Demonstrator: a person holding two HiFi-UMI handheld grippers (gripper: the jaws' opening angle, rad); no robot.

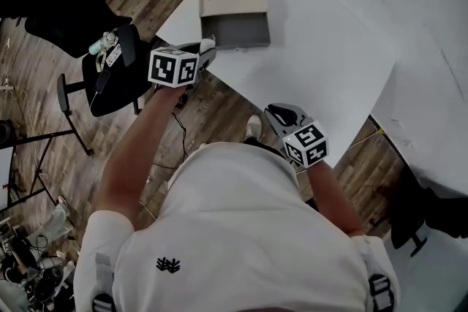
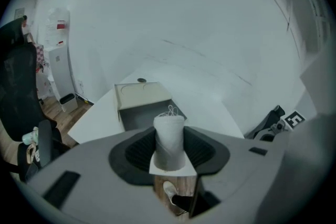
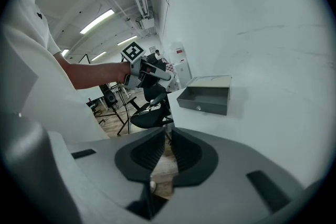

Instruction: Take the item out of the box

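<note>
The left tool point(image 2: 169, 157) is clamped on a white cylindrical roll point(image 2: 169, 131) with loose thread curling off its top. The roll stands upright between the pads at lower centre, already clear of the box. The right tool point(image 3: 167, 152) is closed on nothing. Wooden floor point(image 2: 176, 186) shows under the roll. If its round side slips on the pads, or the thread snags, it would likely drop there. Beyond, on the white surface point(image 1: 329, 47), the grey open box with a beige top point(image 2: 142, 94) looks empty.
</note>
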